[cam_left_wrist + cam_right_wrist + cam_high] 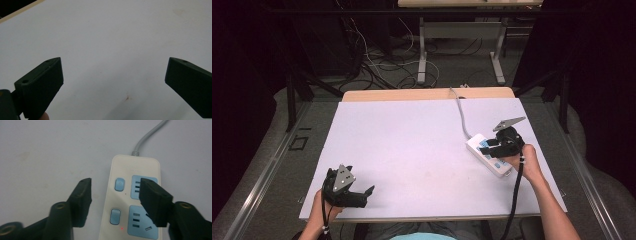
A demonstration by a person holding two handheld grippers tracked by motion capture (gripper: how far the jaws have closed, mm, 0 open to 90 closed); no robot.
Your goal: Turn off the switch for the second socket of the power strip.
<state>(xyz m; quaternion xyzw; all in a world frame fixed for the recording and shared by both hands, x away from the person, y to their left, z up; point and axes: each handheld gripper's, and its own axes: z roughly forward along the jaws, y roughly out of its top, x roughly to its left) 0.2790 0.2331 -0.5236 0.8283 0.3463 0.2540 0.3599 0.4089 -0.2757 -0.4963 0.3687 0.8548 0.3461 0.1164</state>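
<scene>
One power strip (pixel 133 197), perhaps four sockets

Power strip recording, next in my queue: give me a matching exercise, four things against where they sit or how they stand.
Things:
1. power strip
2. left hand-held gripper
3. right hand-held gripper
4. grey cable

Places or states:
A. open over bare table near the front edge
B. runs toward the table's far edge
C. open just above the strip
D. lies flat at the table's right side

Pairs: 1-D, 2-A, 3-C, 4-B

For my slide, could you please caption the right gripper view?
Open right gripper poised over a white power strip, its red light on.
</scene>
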